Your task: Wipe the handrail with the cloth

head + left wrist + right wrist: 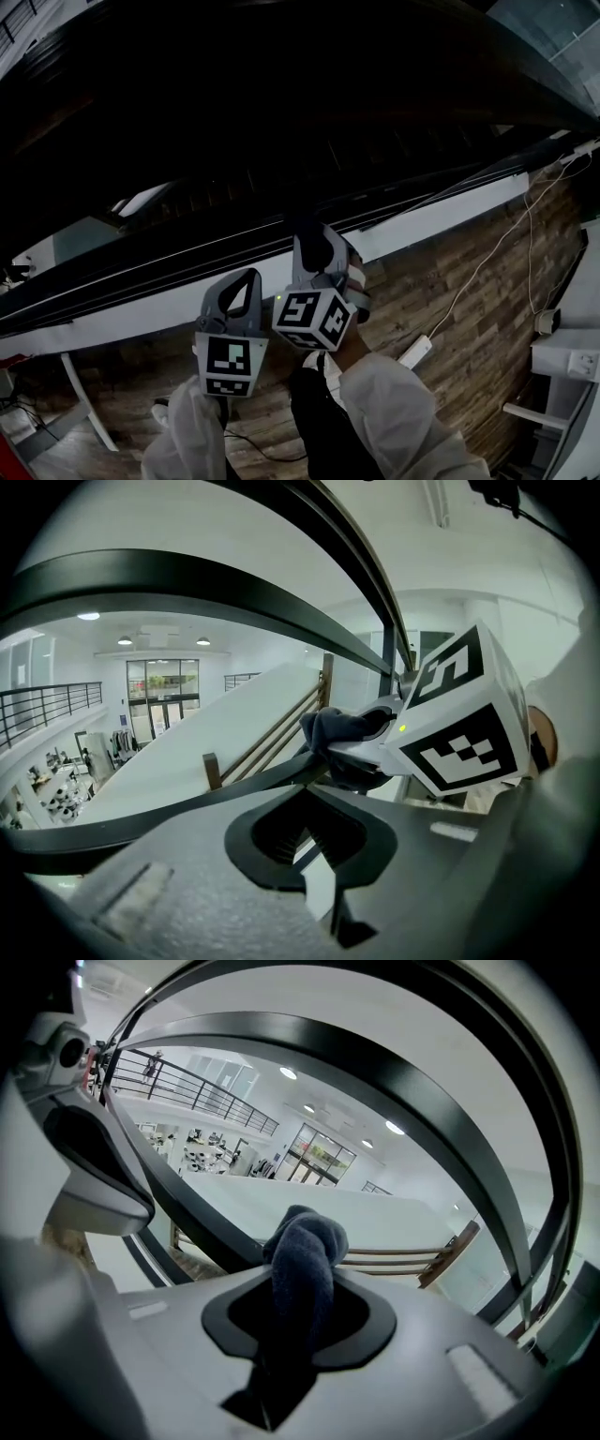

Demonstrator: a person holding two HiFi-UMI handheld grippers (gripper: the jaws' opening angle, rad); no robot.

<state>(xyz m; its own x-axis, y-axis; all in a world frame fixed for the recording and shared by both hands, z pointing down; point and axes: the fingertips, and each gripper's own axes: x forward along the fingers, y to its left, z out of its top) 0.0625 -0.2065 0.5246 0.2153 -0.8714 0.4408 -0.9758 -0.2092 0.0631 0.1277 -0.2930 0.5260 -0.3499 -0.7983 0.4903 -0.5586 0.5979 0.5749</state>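
The dark handrail (281, 141) runs across the head view above both grippers. My right gripper (316, 251) is shut on a dark blue cloth (312, 242), and its tip is up against the rail's lower edge. In the right gripper view the bunched cloth (305, 1251) pokes up out of the jaws in front of the curved black rail (309, 1044). My left gripper (251, 277) sits just left of and below the right one, shut with nothing in it. From the left gripper view the cloth (337, 728) and the right gripper's marker cube (464, 724) lie straight ahead.
A white power strip (415, 352) and its cable lie on the wooden floor at right, near a white outlet box (574, 361). A white band (441, 220) runs under the rail. Beyond the rails lie an atrium, a balcony railing (56, 705) and wooden stair posts (214, 771).
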